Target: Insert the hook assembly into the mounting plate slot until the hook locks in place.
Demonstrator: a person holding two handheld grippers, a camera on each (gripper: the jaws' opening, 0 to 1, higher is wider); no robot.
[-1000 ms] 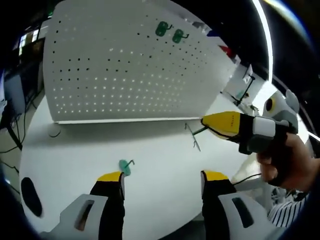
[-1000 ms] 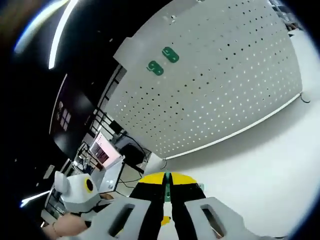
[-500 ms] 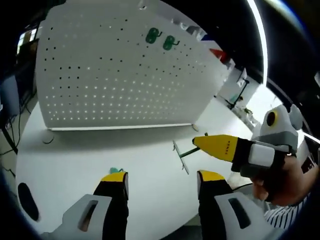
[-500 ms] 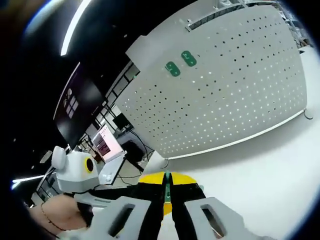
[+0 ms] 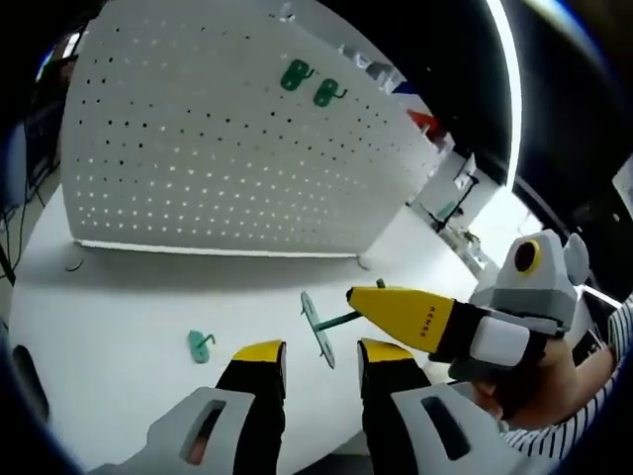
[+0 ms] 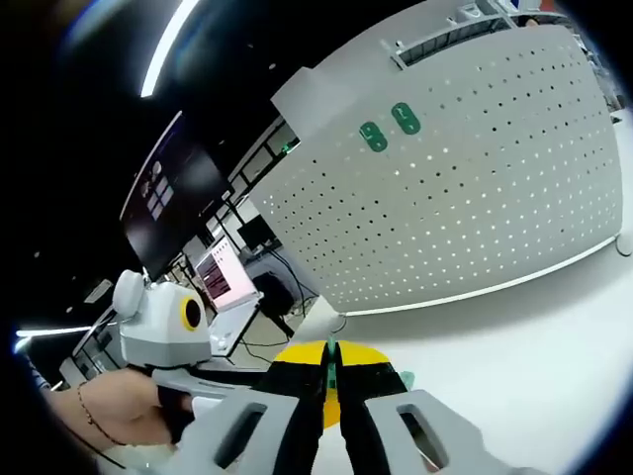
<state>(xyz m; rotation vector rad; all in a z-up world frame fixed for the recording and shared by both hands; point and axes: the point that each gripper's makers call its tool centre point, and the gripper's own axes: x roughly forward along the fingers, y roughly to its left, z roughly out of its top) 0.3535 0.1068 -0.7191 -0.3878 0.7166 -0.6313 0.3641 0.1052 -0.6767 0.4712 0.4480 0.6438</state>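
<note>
We see the green hook (image 5: 321, 326) pinched between the closed yellow jaws of the right gripper (image 5: 354, 295), which enters the left gripper view from the right; its flat oval plate faces outward on a thin stem, above the white table (image 5: 119, 307). In the right gripper view the same hook shows as a thin green sliver (image 6: 328, 381) clamped between that gripper's (image 6: 329, 348) own jaws. The left gripper (image 5: 320, 351) sits just below the held hook, its jaws parted with nothing between them. A second green hook (image 5: 201, 345) lies loose on the table, to the left of the left gripper's jaws. Behind stands the white pegboard (image 5: 198, 148), upright on the table, with two more green hooks (image 5: 309, 83) mounted side by side near its top. A hand (image 6: 99, 421) grips the left gripper's handle in the right gripper view.
</note>
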